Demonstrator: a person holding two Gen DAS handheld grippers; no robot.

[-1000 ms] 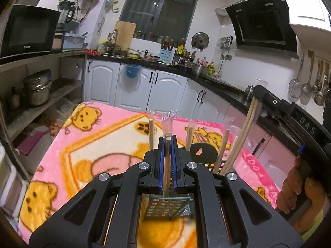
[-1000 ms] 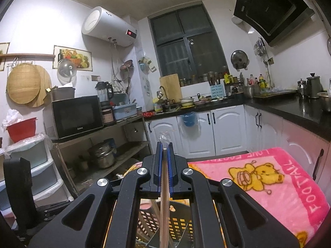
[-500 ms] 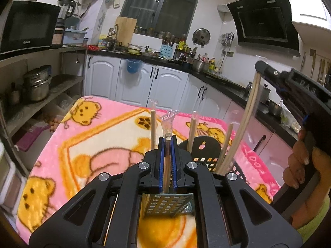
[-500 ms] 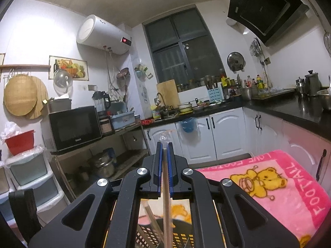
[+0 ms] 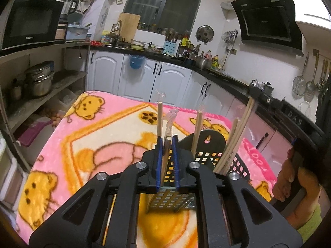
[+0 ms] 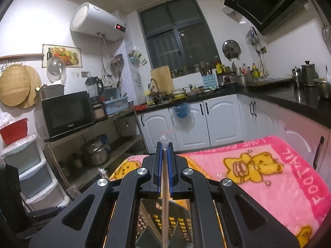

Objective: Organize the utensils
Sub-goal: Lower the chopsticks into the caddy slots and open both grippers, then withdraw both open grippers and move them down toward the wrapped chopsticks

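Basket (image 5: 209, 142), black with square holes, standing on a surface under a pink bear blanket (image 5: 62, 144).

Left view: left gripper (image 5: 166, 144) low, right in front of the basket. Blue fingers (image 5: 158, 159) just been opening, now a little apart. One wrapped stick (image 5: 168, 136) standing loose between them, bottom end down at the basket.

Seen only in this view: right gripper (image 5: 254, 86) coming in from the right side, up above the basket, clamped on the top of a long stick (image 5: 242, 130). Stick leaning, low end inside the basket. Right hand (image 5: 293, 177) on the handle, with a green sleeve (image 5: 310, 225).

Right view: same gripper from behind, fingers squeezed tight on the long stick. Stick running straight down between them into the basket below. Seen only in this view: white water tank (image 6: 97, 22) high on the wall, red bowl (image 6: 14, 130) on some drawers, and a wrapped tip (image 6: 102, 171) poking up at the left.

Counting in the left view: one basket, two grippers, one hand. Five sticks standing up: a far stick (image 5: 159, 119) on the left, the wrapped stick between the left fingers, a middle stick (image 5: 197, 128), a short stick (image 5: 234, 134) leaning, and the long stick. Hard to tell if the long one is single or a pair.

Counting in the right view: one gripper, one held stick, one wrapped tip.
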